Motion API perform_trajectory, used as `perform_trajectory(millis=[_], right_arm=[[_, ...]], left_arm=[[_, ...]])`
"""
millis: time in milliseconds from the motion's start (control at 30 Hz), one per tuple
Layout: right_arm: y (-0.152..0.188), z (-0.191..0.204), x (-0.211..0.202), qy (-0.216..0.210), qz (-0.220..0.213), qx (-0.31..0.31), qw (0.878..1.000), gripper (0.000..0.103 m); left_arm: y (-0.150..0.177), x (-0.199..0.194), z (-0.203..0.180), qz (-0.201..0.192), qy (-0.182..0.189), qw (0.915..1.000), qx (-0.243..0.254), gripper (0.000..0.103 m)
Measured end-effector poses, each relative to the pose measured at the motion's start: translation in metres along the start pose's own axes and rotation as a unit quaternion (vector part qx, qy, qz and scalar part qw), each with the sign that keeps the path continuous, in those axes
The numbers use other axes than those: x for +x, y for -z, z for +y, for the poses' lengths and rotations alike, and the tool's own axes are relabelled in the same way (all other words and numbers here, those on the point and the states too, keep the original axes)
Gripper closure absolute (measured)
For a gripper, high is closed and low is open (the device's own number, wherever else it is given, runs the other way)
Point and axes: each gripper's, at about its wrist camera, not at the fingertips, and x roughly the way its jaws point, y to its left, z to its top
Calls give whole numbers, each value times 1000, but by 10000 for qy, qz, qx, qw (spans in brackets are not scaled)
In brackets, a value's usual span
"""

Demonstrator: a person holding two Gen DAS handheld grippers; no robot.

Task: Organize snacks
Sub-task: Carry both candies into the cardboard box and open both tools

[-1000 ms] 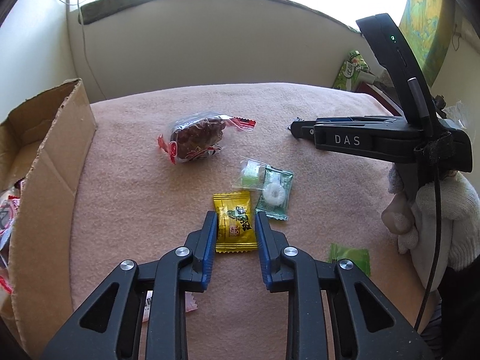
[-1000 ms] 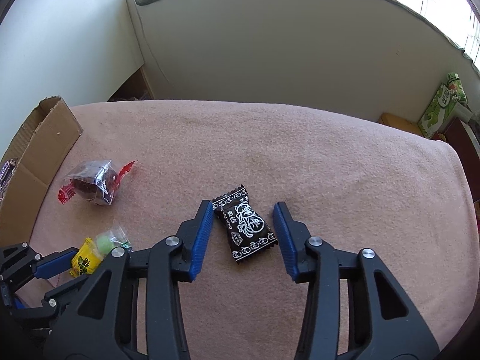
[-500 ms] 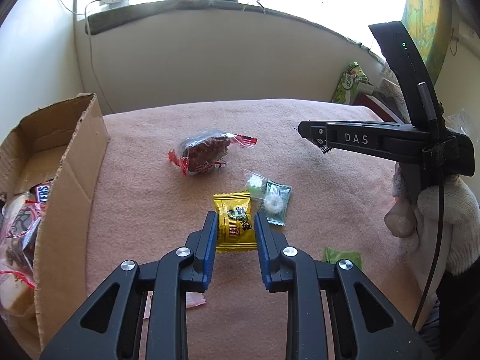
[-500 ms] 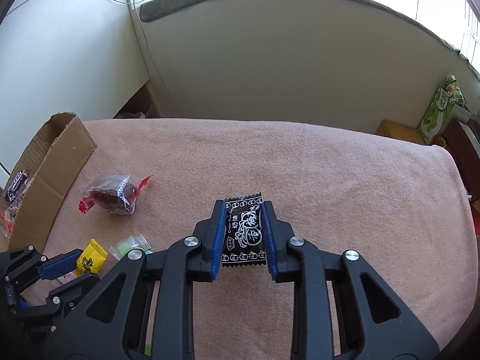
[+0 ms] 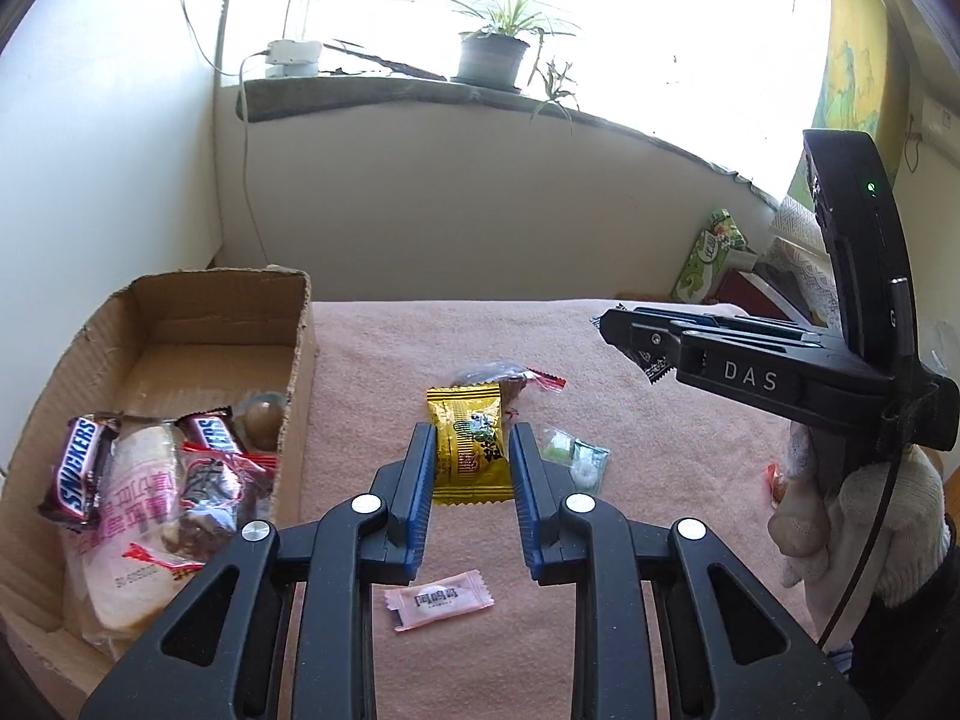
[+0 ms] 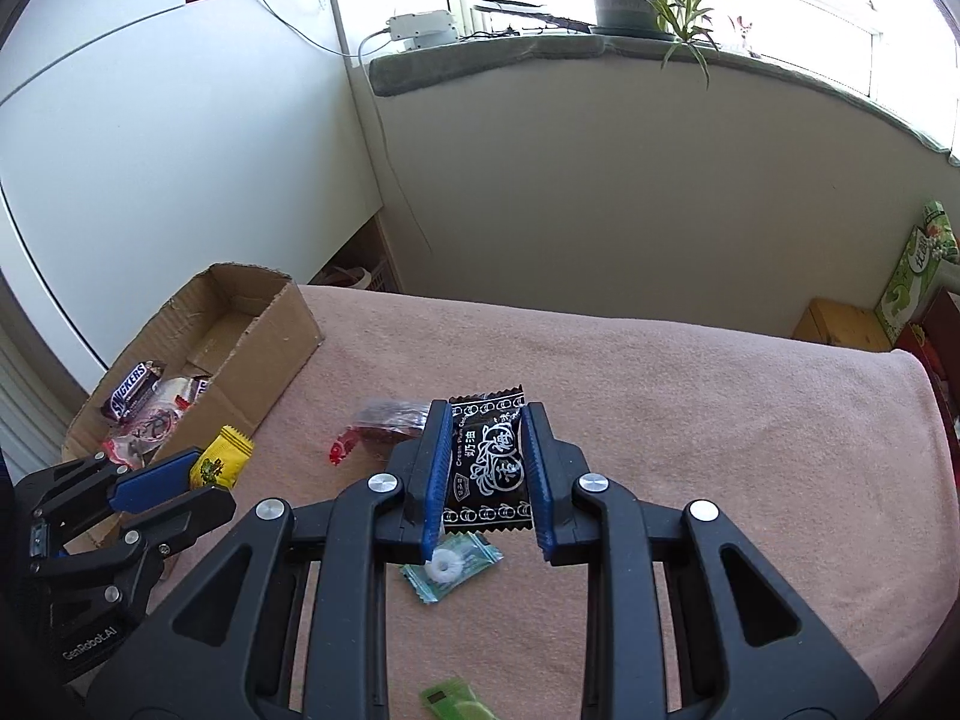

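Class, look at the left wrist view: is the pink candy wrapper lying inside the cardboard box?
No. The pink candy wrapper lies on the blanket beneath the left gripper, outside the cardboard box.

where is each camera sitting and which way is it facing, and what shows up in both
Left wrist view: sits on the left claw, looks forward and down past the yellow candy it grips, over the pink cloth toward the window; the right claw and a gloved hand show at right.
Right wrist view: sits on the right claw, same facing, past the black candy it grips; the left claw shows lower left.
Shared: the cardboard box, both candies, the potted plant.
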Motion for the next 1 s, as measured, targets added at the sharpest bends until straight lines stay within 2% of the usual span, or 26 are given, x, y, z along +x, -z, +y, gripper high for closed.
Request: perform_trajectory(millis=[200, 500, 767, 1000], right_arm=[[-1, 47, -11, -455, -144, -332, 9983, 79], [5, 115, -10, -1036, -100, -838, 9910, 79], [15, 159, 4, -1350, 80, -1187, 9837, 78], [19, 188, 15, -1547, 234, -1389, 9779, 78]], left_arm=[[-5, -16, 30, -252, -192, 9990, -300, 80], [-3, -37, 83, -487, -465, 9945, -797, 80], [3, -45, 115, -510, -707, 9905, -1062, 80], [10, -48, 131, -478, -907, 9886, -1102, 80]])
